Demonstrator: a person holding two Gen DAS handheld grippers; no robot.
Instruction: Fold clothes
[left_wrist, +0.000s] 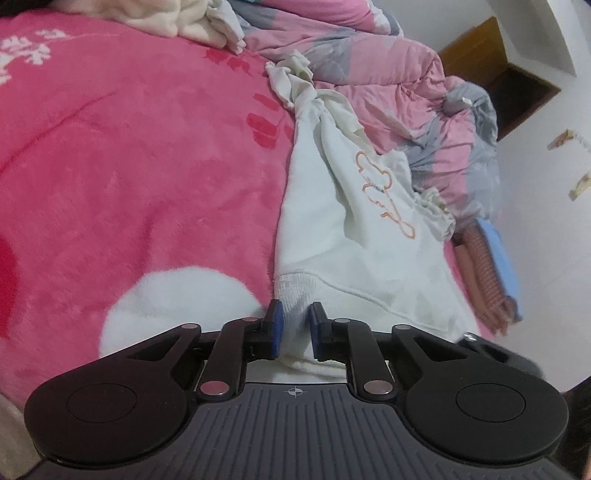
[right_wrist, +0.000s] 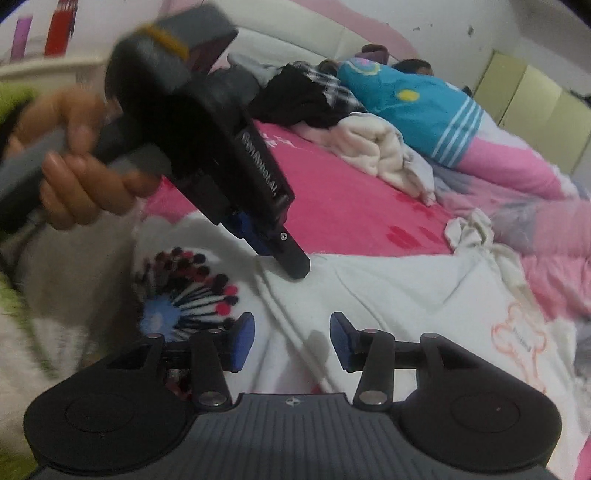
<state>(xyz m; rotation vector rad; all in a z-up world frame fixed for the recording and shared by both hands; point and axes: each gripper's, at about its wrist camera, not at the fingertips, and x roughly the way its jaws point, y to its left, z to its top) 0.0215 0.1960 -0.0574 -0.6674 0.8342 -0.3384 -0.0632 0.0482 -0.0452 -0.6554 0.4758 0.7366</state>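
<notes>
- L gripper (left_wrist: 295, 325): pads pinched on ribbed hem corner of white sweatshirt (left_wrist: 332, 221); rest of garment runs fwd and right of it over pink fleece blanket (left_wrist: 129, 147).
- R gripper (right_wrist: 291, 341): jaws wide apart, nothing held, hovering above same sweatshirt; orange outline print to its right.
- Person's hand (right_wrist: 74, 177) grips the L tool, up-left of R gripper.
- Pink-grey quilt (left_wrist: 406, 85) bunched just beyond sweatshirt's far end; cream clothes pile (right_wrist: 373, 151) further ahead.

light: soft, even indoor | shadows: faint | blur: motion-smeared hand (right_wrist: 70, 166) | edges: fisheye-bent
</notes>
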